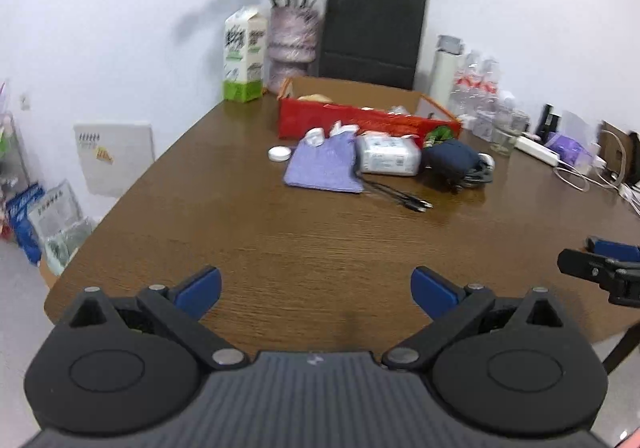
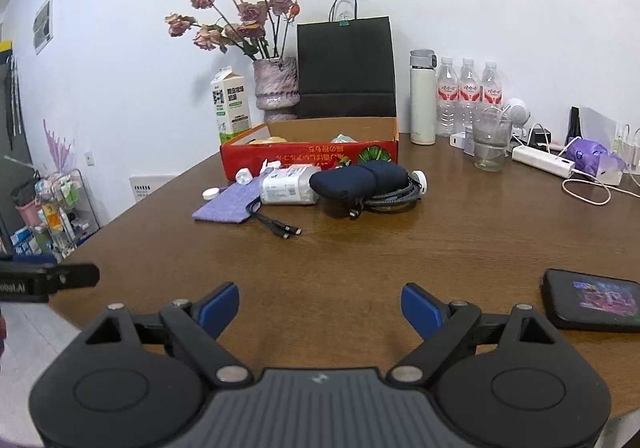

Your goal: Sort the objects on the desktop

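Observation:
A heap of small objects lies mid-table in front of a red open box (image 1: 320, 119) (image 2: 248, 159): a purple cloth (image 1: 324, 167) (image 2: 232, 203), a white round lid (image 1: 279, 154) (image 2: 211, 193), a white wipes pack (image 1: 387, 156) (image 2: 288, 185), a navy pouch (image 1: 450, 159) (image 2: 360, 175), a braided cable coil (image 2: 394, 196) and a black cable (image 1: 400, 196) (image 2: 276, 226). My left gripper (image 1: 316, 290) is open over bare wood near the table's front edge, well short of the heap. My right gripper (image 2: 320, 308) is also open and holds nothing.
Behind the box stand a milk carton (image 2: 230, 105), a vase of flowers (image 2: 276, 87), a black paper bag (image 2: 346, 67), a white flask (image 2: 422, 99), water bottles (image 2: 468, 91) and a glass (image 2: 490, 145). A power strip (image 2: 544, 161) and cables lie right. A phone (image 2: 592, 300) lies near right.

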A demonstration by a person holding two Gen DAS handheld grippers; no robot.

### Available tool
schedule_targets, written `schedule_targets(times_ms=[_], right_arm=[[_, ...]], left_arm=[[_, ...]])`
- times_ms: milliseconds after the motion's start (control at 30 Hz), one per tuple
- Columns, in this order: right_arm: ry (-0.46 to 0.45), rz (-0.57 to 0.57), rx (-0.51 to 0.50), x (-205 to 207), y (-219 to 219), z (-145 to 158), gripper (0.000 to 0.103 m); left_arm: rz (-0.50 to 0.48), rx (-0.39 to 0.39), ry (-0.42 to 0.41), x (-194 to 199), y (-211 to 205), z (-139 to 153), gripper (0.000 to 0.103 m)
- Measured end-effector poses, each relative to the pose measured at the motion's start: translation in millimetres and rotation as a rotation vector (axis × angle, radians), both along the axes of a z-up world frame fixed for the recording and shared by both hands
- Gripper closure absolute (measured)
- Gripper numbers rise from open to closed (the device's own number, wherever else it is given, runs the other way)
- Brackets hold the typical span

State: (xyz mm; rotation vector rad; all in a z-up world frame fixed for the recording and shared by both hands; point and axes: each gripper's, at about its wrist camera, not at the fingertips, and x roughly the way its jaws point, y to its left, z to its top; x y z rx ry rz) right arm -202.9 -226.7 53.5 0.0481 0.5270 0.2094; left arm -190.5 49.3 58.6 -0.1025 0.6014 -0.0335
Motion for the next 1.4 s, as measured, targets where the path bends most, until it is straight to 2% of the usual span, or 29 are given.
schedule_targets(times_ms=[100,267,533,600,733,833,933,967,1000,1067,1167,1333,1400], right_arm=[[-0.005,-0.002,-0.019,19,4,0,0.015],[-0.032,0.020,-0.046,48,14,8,0.015],[-0.068,0.160,-0.107,123,58,13,0.019],[-0.072,0.203,-0.132,146,75,12,0.023],[-0.068,0.281,-0.155,194,101,8,0.025],[-0.028,0.325,-0.163,231,117,3,0.037],[0.007,0.377,-0.153,263,130,-4,0.041],[0.011,0.385,-0.158,272,134,-6,0.046],[0.019,0.390,-0.173,282,138,-9,0.049],[0.027,0.400,-0.185,296,145,-12,0.055],[0.033,0.442,-0.177,314,154,-16,0.057],[0.037,0.489,-0.203,333,167,-24,0.062],[0.052,0.506,-0.201,338,170,-27,0.065]], left_arm=[[0.008,-0.012,-0.015,15,4,2,0.000],[0.030,0.018,-0.027,53,12,5,0.001],[-0.008,0.014,0.007,140,28,0,0.010],[-0.021,0.018,0.010,164,31,-4,0.011],[-0.019,0.004,0.048,211,41,-13,0.019],[-0.026,-0.020,0.079,240,48,-21,0.025],[-0.033,-0.055,0.105,261,53,-28,0.030],[-0.031,-0.061,0.112,267,54,-31,0.036],[-0.032,-0.063,0.117,271,54,-33,0.041],[-0.041,-0.076,0.122,278,55,-37,0.043],[-0.034,-0.090,0.133,286,58,-42,0.045],[-0.027,-0.108,0.135,292,65,-46,0.059],[-0.029,-0.114,0.132,293,66,-47,0.068]])
